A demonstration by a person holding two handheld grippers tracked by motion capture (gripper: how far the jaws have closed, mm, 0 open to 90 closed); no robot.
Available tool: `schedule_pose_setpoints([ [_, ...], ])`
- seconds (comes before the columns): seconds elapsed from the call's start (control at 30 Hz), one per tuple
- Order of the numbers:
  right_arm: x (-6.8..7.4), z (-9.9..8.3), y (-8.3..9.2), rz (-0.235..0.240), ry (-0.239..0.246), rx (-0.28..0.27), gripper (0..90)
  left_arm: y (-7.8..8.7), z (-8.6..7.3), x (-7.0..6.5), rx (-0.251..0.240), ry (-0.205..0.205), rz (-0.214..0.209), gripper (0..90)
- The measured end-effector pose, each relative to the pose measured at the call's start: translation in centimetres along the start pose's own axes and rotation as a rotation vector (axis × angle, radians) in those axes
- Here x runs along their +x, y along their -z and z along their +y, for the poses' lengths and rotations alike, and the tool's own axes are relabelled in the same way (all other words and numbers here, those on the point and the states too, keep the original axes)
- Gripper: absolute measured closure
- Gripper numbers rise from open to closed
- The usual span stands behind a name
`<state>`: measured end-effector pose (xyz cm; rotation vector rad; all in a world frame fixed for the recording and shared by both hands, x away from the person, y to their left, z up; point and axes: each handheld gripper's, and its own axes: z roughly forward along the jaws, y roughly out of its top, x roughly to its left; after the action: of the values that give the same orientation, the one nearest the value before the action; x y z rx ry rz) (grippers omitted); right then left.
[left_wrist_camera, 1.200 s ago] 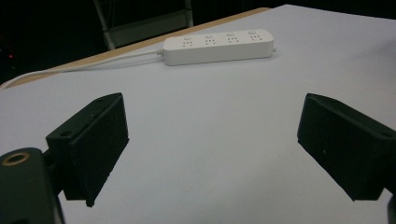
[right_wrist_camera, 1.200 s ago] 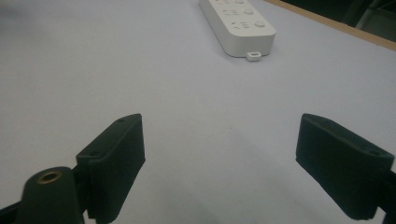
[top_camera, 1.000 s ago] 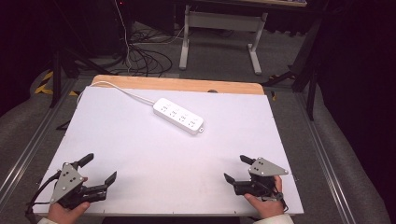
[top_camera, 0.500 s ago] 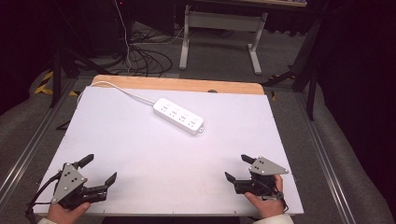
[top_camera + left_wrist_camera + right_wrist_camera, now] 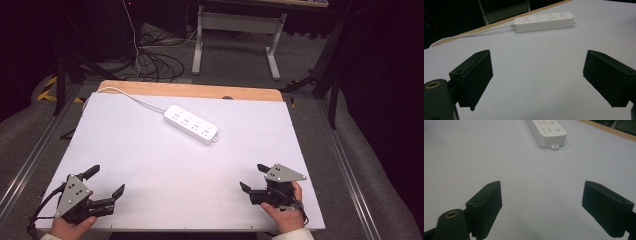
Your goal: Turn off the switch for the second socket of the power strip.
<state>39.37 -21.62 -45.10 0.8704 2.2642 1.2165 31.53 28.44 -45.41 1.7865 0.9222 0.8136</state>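
Note:
A white power strip [image 5: 191, 123] lies slanted on the white table top [image 5: 165, 165], toward the back centre, its white cord [image 5: 127, 98] running off to the back left. The strip also appears at the top of the left gripper view [image 5: 544, 21] and at the top of the right gripper view [image 5: 547, 131]. My left gripper [image 5: 106, 181] rests near the front left corner, jaws wide apart and holding nothing [image 5: 537, 80]. My right gripper [image 5: 254, 177] rests near the front right, also open with bare table between its jaws [image 5: 541, 206].
A wooden strip [image 5: 190, 90] edges the table's far side. Beyond it stand a desk frame [image 5: 235, 30] and tangled cables [image 5: 150, 60] on the grey floor. Metal rails [image 5: 30, 160] run along both sides of the table.

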Motion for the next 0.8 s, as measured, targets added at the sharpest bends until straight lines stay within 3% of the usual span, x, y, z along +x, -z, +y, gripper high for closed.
schedule_pose_setpoints([
  [0.2,-0.3,1.9,-0.5,0.028,0.003,0.016,16.7,0.1,0.0,0.0,-0.003,-0.005,0.006,9.6],
  [0.8,-0.6,6.4,-1.1,0.044,0.052,0.004,18.0,0.0,0.0,0.0,-0.002,0.001,0.000,9.6],
])
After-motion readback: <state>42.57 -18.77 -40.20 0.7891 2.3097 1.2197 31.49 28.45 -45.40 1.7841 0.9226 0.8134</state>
